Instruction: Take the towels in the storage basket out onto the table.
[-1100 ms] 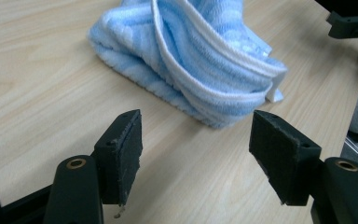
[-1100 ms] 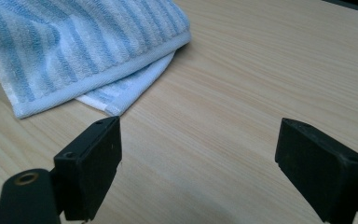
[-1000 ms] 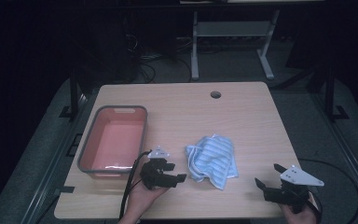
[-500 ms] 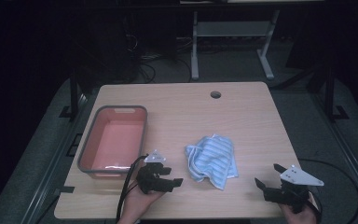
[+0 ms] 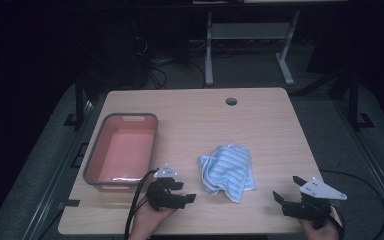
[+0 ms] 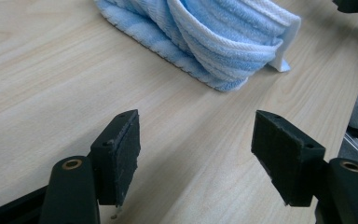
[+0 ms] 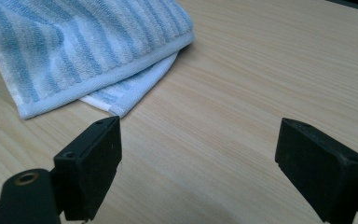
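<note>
Towel: I see a blue and white striped towel (image 5: 227, 171) lying crumpled on the table (image 5: 260, 125), near the middle and a bit toward my side. I use it as my landmark.
Towel up close: in the left gripper view the towel (image 6: 205, 37) is folded over itself in soft rolls. In the right gripper view the towel (image 7: 74, 51) lies flat, with a white corner sticking out from under the striped part.
Left gripper: my left gripper (image 5: 182, 192) sits just beside the towel, on its left, low over the wood. It points at the towel but does not touch it. Its two black jaws stand wide apart with bare table between them, and they hold nothing.
Left fingers: in the left gripper view I see the black pads (image 6: 121, 154), and the towel lies past them.
Right gripper: my right gripper (image 5: 289, 191) is to the right of the towel, well apart from it, near the table's front edge. Its jaws are spread wide too, with nothing in them.
Bin: a pink bin with a grey rim (image 5: 93, 165) stands to the left of the towel, past my left gripper. I can see nothing inside it.
Hole: a small round hole (image 5: 231, 101) is in the table on the far side of the towel.
</note>
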`<state>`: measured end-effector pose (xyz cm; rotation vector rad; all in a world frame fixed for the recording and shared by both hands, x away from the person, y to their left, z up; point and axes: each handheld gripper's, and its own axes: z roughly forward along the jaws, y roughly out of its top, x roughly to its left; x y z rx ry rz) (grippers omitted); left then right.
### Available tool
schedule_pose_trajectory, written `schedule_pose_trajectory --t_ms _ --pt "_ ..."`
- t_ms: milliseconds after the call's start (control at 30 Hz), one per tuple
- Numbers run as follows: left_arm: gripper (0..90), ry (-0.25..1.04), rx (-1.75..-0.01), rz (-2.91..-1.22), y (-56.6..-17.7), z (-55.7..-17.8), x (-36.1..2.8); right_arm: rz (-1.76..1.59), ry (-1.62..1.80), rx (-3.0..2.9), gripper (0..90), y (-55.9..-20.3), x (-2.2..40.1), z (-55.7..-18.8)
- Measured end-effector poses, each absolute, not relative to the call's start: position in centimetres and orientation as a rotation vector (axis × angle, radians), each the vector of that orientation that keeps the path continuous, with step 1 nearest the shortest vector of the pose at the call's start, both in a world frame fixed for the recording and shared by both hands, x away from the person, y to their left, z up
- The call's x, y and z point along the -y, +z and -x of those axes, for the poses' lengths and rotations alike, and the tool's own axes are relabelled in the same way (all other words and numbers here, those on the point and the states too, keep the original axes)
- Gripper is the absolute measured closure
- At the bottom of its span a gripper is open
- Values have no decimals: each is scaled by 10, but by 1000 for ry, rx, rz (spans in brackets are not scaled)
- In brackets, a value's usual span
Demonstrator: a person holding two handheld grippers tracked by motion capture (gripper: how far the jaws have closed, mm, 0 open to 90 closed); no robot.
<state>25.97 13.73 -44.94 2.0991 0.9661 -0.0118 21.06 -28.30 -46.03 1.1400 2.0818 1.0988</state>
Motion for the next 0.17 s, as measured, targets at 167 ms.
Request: schedule_pose_trajectory --t_ms 167 --pt "316 -24 -956 -2106 -450 -258 -134 -1136 1110 -2080 141 -461 285 -211"
